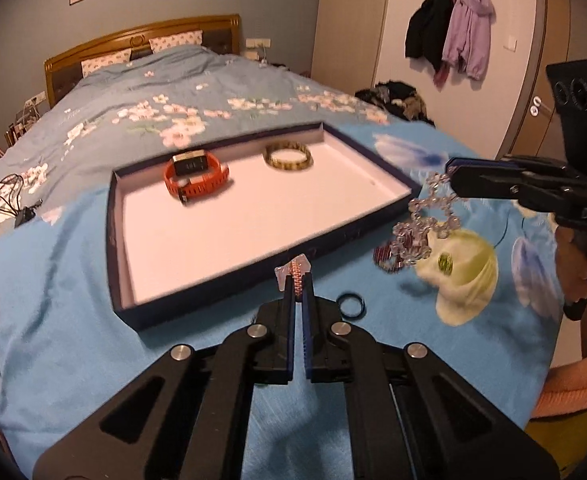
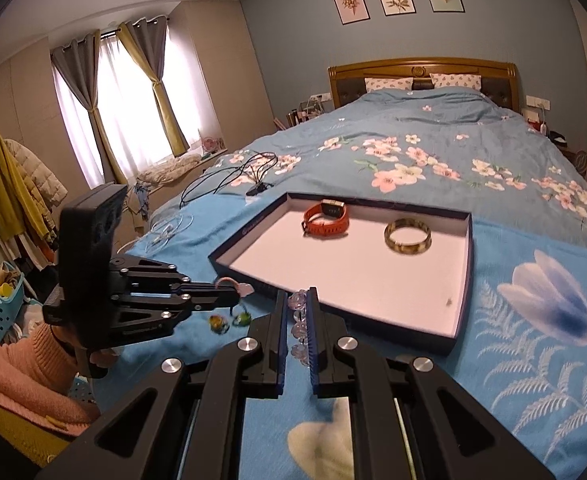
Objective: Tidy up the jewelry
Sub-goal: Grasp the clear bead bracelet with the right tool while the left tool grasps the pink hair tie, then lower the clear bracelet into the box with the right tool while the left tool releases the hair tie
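Bedroom, blue floral bed (image 1: 93, 280). Left gripper (image 1: 298, 280) jaws clamp a pink braided bracelet (image 1: 295, 276) at the tray's near edge. Right gripper (image 2: 298, 304) jaws pinch a clear bead bracelet (image 2: 298, 320) beside the tray. Tray (image 1: 117, 272) holds orange watch (image 1: 195, 176), gold bangle (image 1: 288, 156); front floor bare.

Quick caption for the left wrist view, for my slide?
Left hand-held gripper shut on a pink braided bracelet near the tray holding an orange watch.

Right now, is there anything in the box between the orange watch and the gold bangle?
No. In both wrist views, only bare white box floor lies between the orange watch and the gold bangle.
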`<state>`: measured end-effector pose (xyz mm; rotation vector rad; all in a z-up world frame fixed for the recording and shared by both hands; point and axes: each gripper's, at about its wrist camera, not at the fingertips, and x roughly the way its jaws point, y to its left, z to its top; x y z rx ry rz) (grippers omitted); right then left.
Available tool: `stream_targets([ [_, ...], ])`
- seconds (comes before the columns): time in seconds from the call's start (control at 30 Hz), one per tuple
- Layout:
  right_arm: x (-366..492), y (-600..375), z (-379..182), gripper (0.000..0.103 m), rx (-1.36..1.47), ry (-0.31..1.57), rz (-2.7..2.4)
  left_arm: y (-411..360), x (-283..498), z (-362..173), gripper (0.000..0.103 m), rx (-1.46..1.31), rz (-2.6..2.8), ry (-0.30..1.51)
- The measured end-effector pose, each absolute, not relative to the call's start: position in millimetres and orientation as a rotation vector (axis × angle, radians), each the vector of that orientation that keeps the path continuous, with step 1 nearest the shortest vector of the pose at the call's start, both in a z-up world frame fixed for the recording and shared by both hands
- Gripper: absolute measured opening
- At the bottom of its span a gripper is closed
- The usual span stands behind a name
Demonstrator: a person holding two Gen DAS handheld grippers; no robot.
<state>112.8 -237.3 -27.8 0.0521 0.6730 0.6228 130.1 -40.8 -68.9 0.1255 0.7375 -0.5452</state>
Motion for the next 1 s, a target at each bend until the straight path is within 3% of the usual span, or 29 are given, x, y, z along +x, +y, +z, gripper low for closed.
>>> stream_targets([
  [0.5,177.3,-234.1,-15.6,0.007,0.06,0.645,0.561,-29.0,175.2,-43.0,0.003,0.1,-0.491,0.703],
  [1.0,237.1,-222.1,-39.6,0.007,0.131,0.715,0.528,-36.8,230.0,-62.4,0.003,0.127,-0.442,0.772],
])
